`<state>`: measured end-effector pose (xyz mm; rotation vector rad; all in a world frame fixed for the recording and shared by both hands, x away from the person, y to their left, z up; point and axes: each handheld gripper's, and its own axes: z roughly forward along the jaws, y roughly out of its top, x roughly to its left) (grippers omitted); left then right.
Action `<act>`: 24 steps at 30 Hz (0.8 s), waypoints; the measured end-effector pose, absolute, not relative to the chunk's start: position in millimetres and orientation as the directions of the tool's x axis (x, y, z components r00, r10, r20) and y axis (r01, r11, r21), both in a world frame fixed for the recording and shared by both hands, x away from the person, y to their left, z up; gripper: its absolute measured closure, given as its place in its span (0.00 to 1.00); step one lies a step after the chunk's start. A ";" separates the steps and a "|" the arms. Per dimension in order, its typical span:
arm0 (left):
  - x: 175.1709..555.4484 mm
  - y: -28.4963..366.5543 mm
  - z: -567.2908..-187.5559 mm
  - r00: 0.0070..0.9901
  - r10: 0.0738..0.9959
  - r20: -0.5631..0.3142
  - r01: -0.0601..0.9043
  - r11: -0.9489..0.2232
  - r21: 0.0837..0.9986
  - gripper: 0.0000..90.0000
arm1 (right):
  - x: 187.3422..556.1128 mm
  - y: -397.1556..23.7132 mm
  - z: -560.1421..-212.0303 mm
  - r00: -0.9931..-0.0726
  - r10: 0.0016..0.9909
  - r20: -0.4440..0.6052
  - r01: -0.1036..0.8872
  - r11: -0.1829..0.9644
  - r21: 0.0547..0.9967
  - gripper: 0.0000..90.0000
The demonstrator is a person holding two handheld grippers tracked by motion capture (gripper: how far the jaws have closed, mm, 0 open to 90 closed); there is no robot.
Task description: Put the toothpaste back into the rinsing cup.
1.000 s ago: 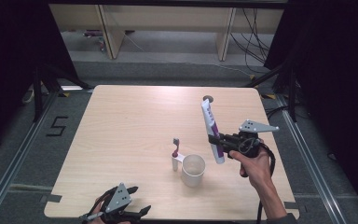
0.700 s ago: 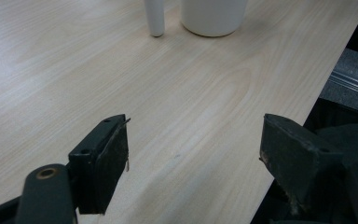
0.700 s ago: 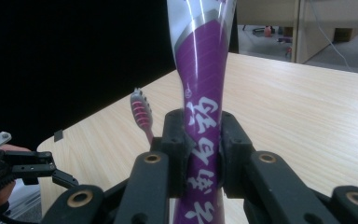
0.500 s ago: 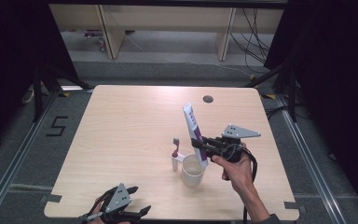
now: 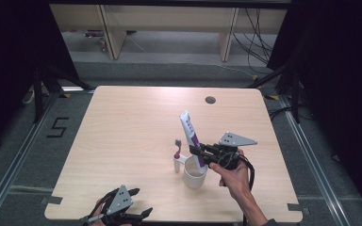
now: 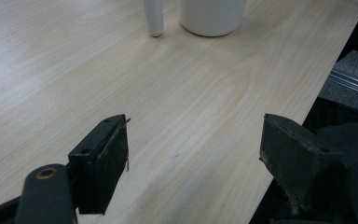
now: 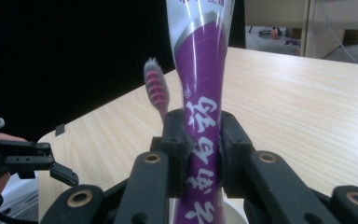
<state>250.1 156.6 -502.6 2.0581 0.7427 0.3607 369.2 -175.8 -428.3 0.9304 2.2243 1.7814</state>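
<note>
light wood table (image 5: 122,141) with a round dark cable hole (image 5: 210,100) near its far edge; grey floor around it with a black "5" mark (image 5: 58,127) at the left; pale wooden furniture legs (image 5: 108,30) beyond the table; black cables (image 5: 259,37) hanging at back right; dark curtains (image 5: 9,56) on both sides

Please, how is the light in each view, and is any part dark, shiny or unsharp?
High view: table evenly lit, surroundings dark. Left gripper view: soft sheen on the wood, near left claw slightly soft. Right gripper view: black backdrop at left, glossy highlight on the toothpaste tube, toothbrush slightly soft.
</note>
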 end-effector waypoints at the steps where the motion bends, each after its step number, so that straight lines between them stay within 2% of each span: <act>1: 250.1 156.6 -502.6 0.778 0.628 -0.026 0.368 -0.423 0.828 0.26 | 369.3 -175.3 -429.7 -0.799 0.545 0.254 0.368 0.110 0.923 0.84; 8: 250.4 156.5 -503.0 0.778 0.627 -0.024 0.365 -0.422 0.830 0.26 | 366.5 -173.0 -439.0 -0.801 0.541 0.255 0.371 0.115 0.921 0.84; 9: 250.1 156.8 -502.1 0.778 0.628 -0.019 0.368 -0.431 0.824 0.26 | 367.1 -174.1 -440.4 -0.809 0.540 0.231 0.353 0.134 0.926 0.84; 14: 250.3 157.6 -501.5 0.780 0.625 -0.004 0.367 -0.452 0.813 0.26 | 362.9 -172.0 -444.5 -0.807 0.533 0.254 0.374 0.128 0.918 0.84; 16: 250.2 156.6 -502.4 0.778 0.628 -0.020 0.368 -0.430 0.824 0.26 | 364.3 -172.3 -446.7 -0.814 0.536 0.222 0.347 0.144 0.927 0.84; 21: 250.1 156.7 -502.3 0.778 0.628 -0.019 0.368 -0.431 0.824 0.26 | 362.5 -171.6 -452.0 -0.810 0.532 0.248 0.375 0.144 0.916 0.84; 24: 250.0 156.7 -502.2 0.778 0.628 -0.020 0.369 -0.430 0.824 0.26 | 363.8 -171.8 -455.9 -0.825 0.523 0.216 0.349 0.170 0.922 0.84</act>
